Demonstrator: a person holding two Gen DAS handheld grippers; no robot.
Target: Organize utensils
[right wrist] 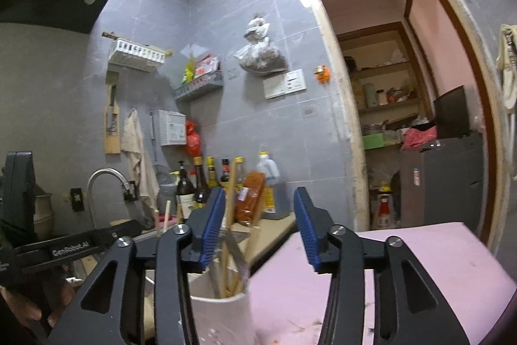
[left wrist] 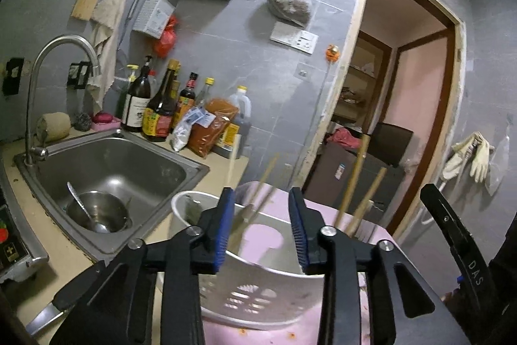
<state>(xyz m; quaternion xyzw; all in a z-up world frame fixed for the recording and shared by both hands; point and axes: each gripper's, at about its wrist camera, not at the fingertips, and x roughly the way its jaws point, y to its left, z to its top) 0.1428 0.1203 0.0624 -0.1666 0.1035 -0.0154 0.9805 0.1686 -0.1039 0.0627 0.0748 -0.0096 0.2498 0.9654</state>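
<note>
Grey-tiled kitchen, white utensil holder (left wrist: 258,290) with chopsticks (left wrist: 352,183) on pink surface (right wrist: 420,264), left gripper (left wrist: 261,228) and right gripper (right wrist: 258,228) parted, empty.

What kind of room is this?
It looks like a small home kitchen. There is a steel sink with a curved tap, a row of sauce bottles against the grey tiled wall, and a white holder with chopsticks standing in it.
</note>
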